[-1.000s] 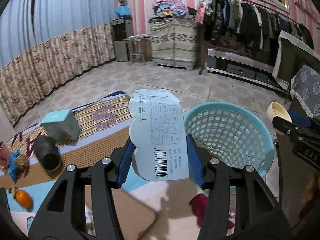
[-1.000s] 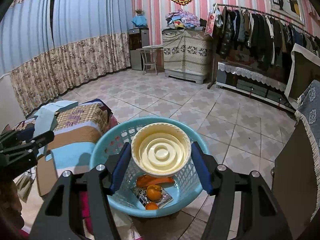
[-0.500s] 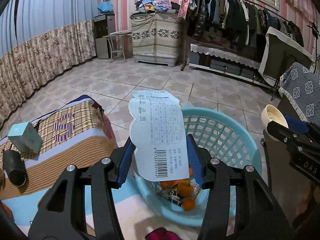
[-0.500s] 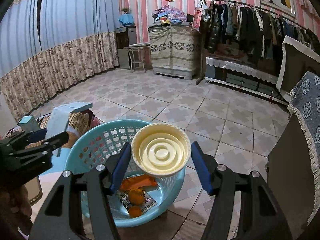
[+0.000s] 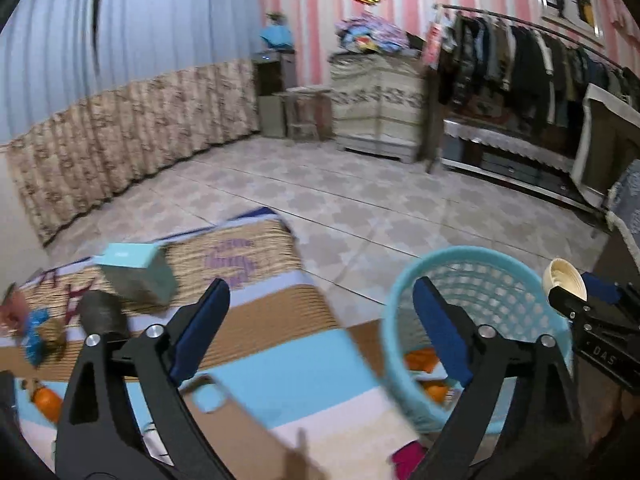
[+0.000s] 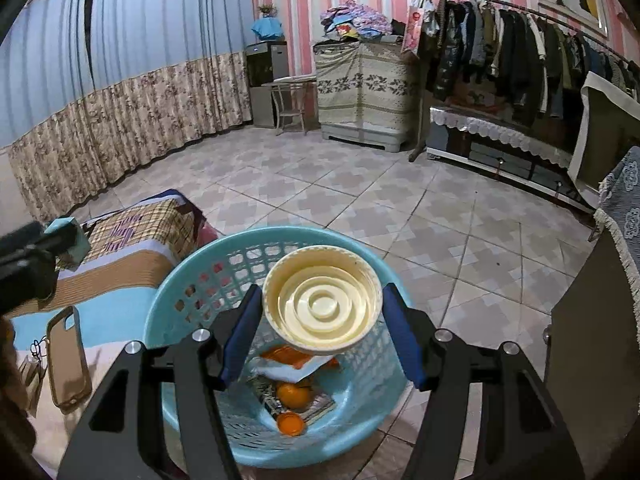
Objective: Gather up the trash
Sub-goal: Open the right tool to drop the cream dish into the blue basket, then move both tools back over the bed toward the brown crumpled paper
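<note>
While its jaws have just swung wide with nothing between them, left gripper (image 5: pixel 320 316) hangs over striped blanket (image 5: pixel 280 344). Teal mesh basket (image 6: pixel 192 280) beside it holds paper slip (image 6: pixel 288 372) and oranges (image 6: pixel 294 396). Right gripper (image 6: pixel 322 320) clamps cream cup (image 6: pixel 322 300) above basket.

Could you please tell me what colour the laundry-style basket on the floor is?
The basket is light turquoise blue, clearest in the right wrist view.

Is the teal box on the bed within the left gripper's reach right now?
Probably yes: the left gripper is open and empty, and the teal box lies ahead to its left with nothing between them.
</note>
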`<state>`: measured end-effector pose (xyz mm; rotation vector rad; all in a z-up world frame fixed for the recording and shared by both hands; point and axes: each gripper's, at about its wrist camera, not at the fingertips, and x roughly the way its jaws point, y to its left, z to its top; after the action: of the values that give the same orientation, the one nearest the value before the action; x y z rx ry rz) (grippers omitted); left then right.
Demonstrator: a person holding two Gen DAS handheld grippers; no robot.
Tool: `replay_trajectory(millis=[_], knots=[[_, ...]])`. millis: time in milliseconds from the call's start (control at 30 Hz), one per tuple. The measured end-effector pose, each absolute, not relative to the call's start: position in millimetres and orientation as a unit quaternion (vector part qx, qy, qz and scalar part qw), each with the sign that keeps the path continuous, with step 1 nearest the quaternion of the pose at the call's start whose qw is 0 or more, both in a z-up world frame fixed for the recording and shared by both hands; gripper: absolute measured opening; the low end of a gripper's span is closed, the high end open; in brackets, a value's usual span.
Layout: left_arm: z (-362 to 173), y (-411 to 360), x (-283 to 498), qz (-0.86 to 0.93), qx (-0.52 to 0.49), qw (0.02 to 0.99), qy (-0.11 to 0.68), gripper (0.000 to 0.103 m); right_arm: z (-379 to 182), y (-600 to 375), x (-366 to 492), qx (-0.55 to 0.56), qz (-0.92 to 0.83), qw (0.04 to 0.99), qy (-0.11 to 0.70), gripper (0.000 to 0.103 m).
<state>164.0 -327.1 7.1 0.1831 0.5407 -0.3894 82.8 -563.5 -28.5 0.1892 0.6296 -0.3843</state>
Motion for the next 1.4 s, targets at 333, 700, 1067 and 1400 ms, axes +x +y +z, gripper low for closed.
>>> replay_trajectory(millis=[333, 700, 1067, 1400], knots=[[17, -268, 162, -0.142, 0.087, 0.950, 0.264, 0.097, -31, -552, 103, 0.094, -0.201, 0.925, 0.309, 0.075], [29, -216, 147, -0.133, 0.059, 0.957, 0.252, 0.097, -12, -522, 105, 0.072, -0.217, 0.926, 0.301, 0.092], [53, -158, 120, -0.113, 0.039, 0.965, 0.232, 0.097, 36, -441, 77, 0.041, -0.160, 0.950, 0.264, 0.097], [69, -84, 120, -0.071, 0.030, 0.971, 0.228, 0.097, 56, -363, 80, 0.014, -0.118, 0.961, 0.250, 0.098]])
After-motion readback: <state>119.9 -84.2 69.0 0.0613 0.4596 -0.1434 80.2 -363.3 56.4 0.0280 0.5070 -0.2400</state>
